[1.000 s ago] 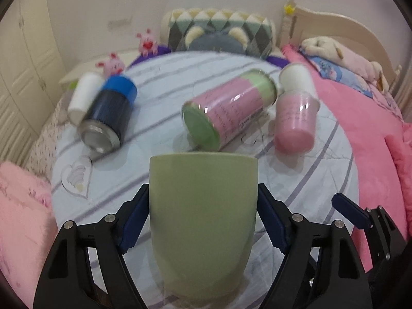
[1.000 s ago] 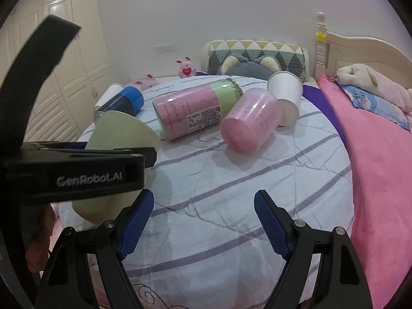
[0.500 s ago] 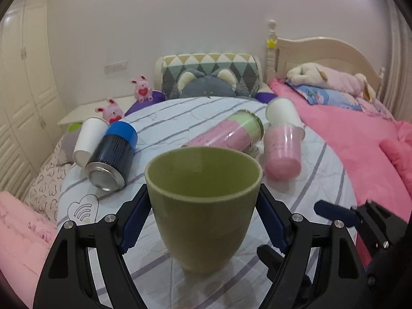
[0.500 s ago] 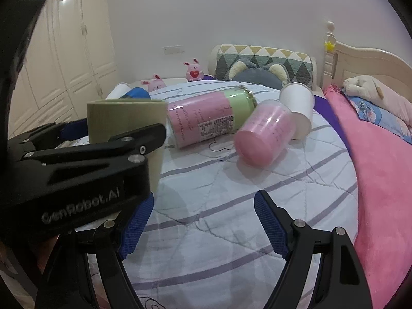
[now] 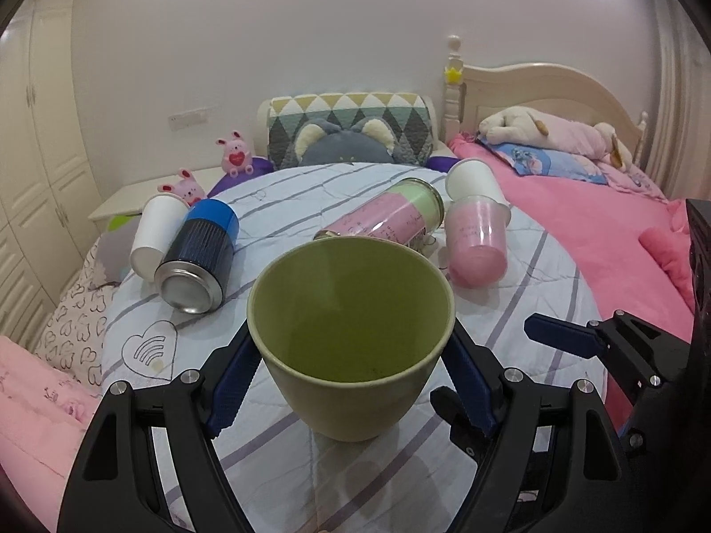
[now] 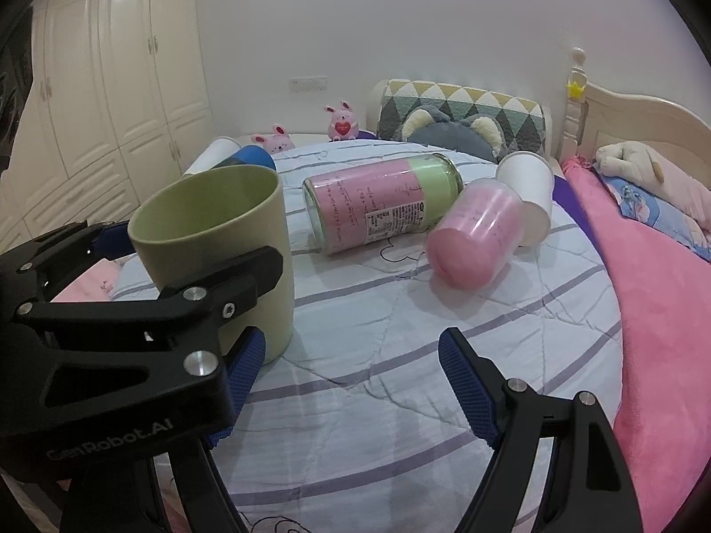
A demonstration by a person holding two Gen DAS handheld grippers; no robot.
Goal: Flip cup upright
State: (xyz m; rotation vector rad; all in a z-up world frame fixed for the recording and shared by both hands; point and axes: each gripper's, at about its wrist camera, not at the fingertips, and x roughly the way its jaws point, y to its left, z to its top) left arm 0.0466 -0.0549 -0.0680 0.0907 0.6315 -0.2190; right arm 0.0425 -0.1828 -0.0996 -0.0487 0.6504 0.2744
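green cup (image 5: 351,333) upright at frame centre, mouth up, axis vertical, base on bed (image 5: 555,275), left tool (image 5: 351,384) clamping its sides, right tool (image 6: 351,382) open, holding nothing

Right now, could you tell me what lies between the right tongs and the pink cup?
Only bare striped bedspread separates the open right tongs from the toppled pink cup, as the right wrist view shows.

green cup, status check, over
Left gripper shut on green cup, mouth up. Right gripper open, empty. Pink jar lying beyond, not blocking.
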